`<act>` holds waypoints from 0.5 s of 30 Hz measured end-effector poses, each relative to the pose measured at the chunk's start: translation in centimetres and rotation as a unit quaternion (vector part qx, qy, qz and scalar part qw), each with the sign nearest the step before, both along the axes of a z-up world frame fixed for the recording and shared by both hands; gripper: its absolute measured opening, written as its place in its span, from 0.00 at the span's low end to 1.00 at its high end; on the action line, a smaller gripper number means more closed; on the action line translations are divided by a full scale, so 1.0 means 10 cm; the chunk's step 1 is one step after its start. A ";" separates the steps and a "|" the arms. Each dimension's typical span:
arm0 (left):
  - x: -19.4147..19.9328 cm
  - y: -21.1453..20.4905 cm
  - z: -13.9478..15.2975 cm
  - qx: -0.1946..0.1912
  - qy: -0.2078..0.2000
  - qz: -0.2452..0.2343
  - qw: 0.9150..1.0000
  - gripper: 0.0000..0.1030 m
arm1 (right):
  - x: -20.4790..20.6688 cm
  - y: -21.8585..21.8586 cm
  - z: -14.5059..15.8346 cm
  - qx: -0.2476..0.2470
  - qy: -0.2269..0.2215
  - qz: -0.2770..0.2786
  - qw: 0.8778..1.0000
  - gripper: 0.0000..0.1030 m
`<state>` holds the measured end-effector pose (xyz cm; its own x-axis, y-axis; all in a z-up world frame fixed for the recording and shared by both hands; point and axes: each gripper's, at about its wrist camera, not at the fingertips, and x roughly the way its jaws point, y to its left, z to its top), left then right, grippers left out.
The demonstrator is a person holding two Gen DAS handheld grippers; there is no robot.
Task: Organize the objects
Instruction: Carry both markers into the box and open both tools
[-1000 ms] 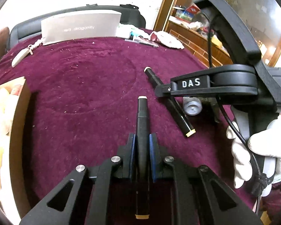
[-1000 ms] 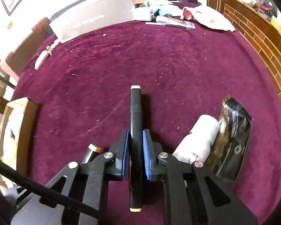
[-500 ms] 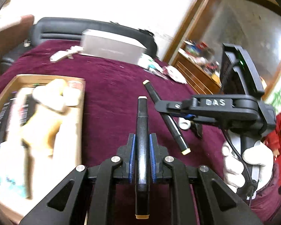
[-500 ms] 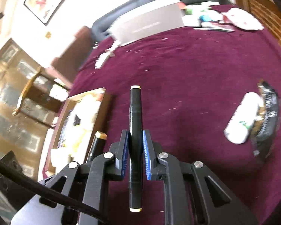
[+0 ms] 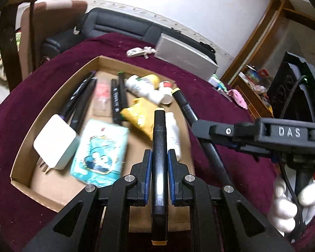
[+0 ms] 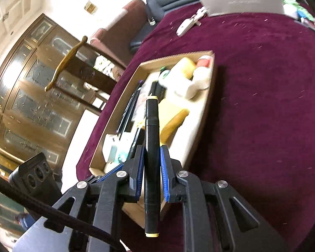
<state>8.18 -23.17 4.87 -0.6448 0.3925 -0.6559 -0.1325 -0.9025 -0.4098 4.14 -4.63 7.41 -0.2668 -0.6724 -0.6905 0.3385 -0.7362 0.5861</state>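
My left gripper (image 5: 159, 159) is shut on a black marker (image 5: 159, 147) with pale yellow end caps, held lengthwise over the cardboard tray (image 5: 58, 98). My right gripper (image 6: 151, 157) is shut on a second black marker (image 6: 151, 142), also above the cardboard tray (image 6: 212, 77). In the left wrist view the right gripper (image 5: 203, 126) comes in from the right with its marker (image 5: 184, 103) slanting over the tray's right edge, a white-gloved hand (image 5: 287, 205) on its handle. The tray holds several markers, white bottles, a yellow packet, a white charger and a blue packet.
The tray lies on a round table under a dark red cloth (image 6: 273, 105). A grey box (image 5: 184, 54) and a white key fob (image 5: 138, 51) lie at the far side. A wooden chair (image 6: 73, 63) and a glass-fronted cabinet stand beyond the table's left edge.
Both grippers have swung left from the bare cloth to above the cardboard tray, each still holding its marker. The white bottle and black packet on the right have left the right wrist view.
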 end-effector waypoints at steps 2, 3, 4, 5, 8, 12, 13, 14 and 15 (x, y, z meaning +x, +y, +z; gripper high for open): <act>-0.03 -0.04 -0.07 0.003 -0.008 0.006 1.000 0.11 | 0.00 -0.09 -0.08 0.004 -0.008 0.002 1.000 0.13; -0.04 -0.05 -0.09 0.003 -0.011 0.007 1.000 0.11 | -0.01 -0.13 -0.13 0.006 -0.015 0.002 1.000 0.13; -0.05 -0.06 -0.11 0.006 -0.013 0.007 1.000 0.11 | -0.01 -0.15 -0.18 0.006 -0.022 0.000 1.000 0.13; -0.05 -0.07 -0.12 0.008 -0.014 0.008 1.000 0.11 | -0.02 -0.18 -0.23 0.007 -0.030 -0.001 1.000 0.13; -0.07 -0.09 -0.16 0.012 -0.014 0.012 1.000 0.11 | -0.03 -0.21 -0.30 0.014 -0.037 -0.001 0.999 0.13; -0.13 -0.14 -0.21 0.022 -0.022 0.019 0.999 0.11 | -0.02 -0.25 -0.35 0.024 -0.039 -0.005 0.999 0.13; -0.14 -0.14 -0.22 0.022 -0.023 0.020 0.999 0.11 | -0.03 -0.25 -0.35 0.028 -0.037 -0.007 0.999 0.13; -0.15 -0.14 -0.23 0.023 -0.023 0.021 0.999 0.11 | -0.04 -0.25 -0.36 0.031 -0.035 -0.009 0.999 0.13; -0.16 -0.15 -0.23 0.024 -0.024 0.021 0.999 0.11 | -0.05 -0.25 -0.36 0.034 -0.035 -0.012 0.999 0.13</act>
